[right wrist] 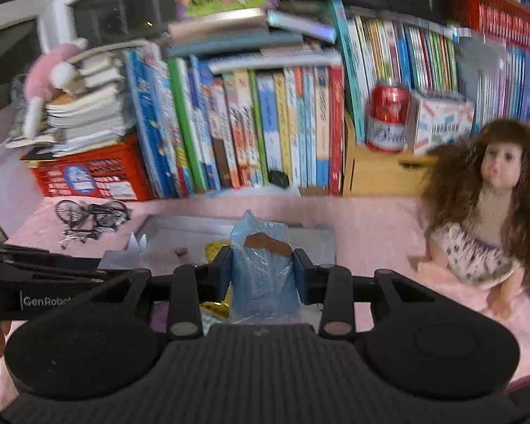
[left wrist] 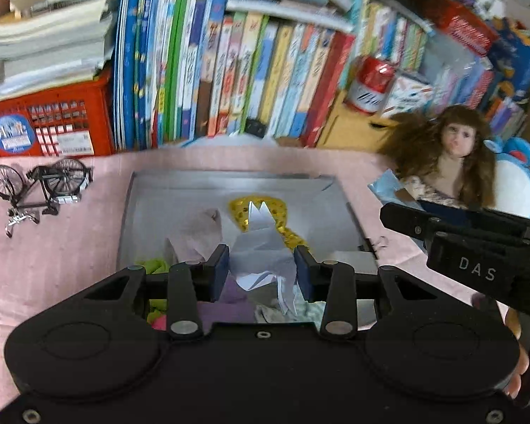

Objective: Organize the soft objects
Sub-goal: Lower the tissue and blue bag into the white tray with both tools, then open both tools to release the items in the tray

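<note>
A grey box [left wrist: 137, 212] on the pink cloth holds soft items: a pale pink cloth [left wrist: 198, 233], a gold sequined piece [left wrist: 242, 212], purple, green and patterned fabrics. My left gripper [left wrist: 261, 268] is shut on a white-lilac cloth [left wrist: 261, 247] above the box. My right gripper [right wrist: 263, 270] is shut on a blue plastic-wrapped soft item [right wrist: 261, 272], held over the box [right wrist: 314, 238]. The right gripper's body shows in the left wrist view [left wrist: 477, 247]. A long-haired doll [right wrist: 491, 208] sits to the right on the pink cloth.
A model bicycle [left wrist: 35, 183] lies left of the box. A red crate [left wrist: 46, 127] with stacked books, a row of upright books [left wrist: 229, 77], a red can [right wrist: 387, 116] and a blue-white plush [left wrist: 519, 183] line the back and right.
</note>
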Motion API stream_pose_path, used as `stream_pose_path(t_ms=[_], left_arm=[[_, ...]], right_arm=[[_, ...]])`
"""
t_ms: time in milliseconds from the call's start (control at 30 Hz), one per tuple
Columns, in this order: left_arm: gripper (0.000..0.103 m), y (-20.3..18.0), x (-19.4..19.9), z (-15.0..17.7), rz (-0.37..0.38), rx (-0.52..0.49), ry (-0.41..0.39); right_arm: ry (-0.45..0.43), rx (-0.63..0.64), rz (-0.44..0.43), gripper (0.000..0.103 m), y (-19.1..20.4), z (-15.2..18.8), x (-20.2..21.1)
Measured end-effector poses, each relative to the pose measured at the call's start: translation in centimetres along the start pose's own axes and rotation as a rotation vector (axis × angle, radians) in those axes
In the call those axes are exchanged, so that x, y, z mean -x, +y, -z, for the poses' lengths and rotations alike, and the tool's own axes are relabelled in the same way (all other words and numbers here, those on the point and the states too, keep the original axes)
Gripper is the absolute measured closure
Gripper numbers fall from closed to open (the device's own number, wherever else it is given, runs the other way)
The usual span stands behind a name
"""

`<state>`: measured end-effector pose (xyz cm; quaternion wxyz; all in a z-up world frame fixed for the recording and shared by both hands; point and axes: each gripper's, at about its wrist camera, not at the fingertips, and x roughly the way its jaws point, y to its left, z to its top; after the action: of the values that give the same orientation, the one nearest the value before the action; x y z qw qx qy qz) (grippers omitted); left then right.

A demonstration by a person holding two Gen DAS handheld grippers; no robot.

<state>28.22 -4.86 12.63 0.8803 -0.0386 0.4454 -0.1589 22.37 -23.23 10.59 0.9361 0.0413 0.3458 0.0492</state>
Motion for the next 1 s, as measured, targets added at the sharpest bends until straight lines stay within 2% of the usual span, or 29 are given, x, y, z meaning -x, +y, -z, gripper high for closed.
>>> stream_pose_path(t_ms=[167,467,833,900,1000], left_arm=[[0.065,0.3,-3.5,-0.9,-0.048,-0.007,0.055],[0.065,0.2,-7.3,-1.3,-0.082,-0.033,0.107],[0.065,0.9,-9.5,-0.8,-0.094,-0.027,0.123],[0.061,1.0,-9.5,-0.8,-0.096,-0.026,0.12],[0.049,1.1,-9.0,-0.8,-0.096,-0.027,0.105]], right_arm=[[0.086,-0.131,-0.031,0.061,-1.6,0.2,-4.1],[0.156,-0.255,-0.068,0.06,-3.0,1.0,-8.9],[0.184,-0.243,-0.078,0.056,-2.6,1.7,-11.0],[0.182,-0.24,-0.082,0.04,-2.6,1.7,-10.9],[0.167,-0.237,-0.097,0.031,-2.6,1.6,-10.3]])
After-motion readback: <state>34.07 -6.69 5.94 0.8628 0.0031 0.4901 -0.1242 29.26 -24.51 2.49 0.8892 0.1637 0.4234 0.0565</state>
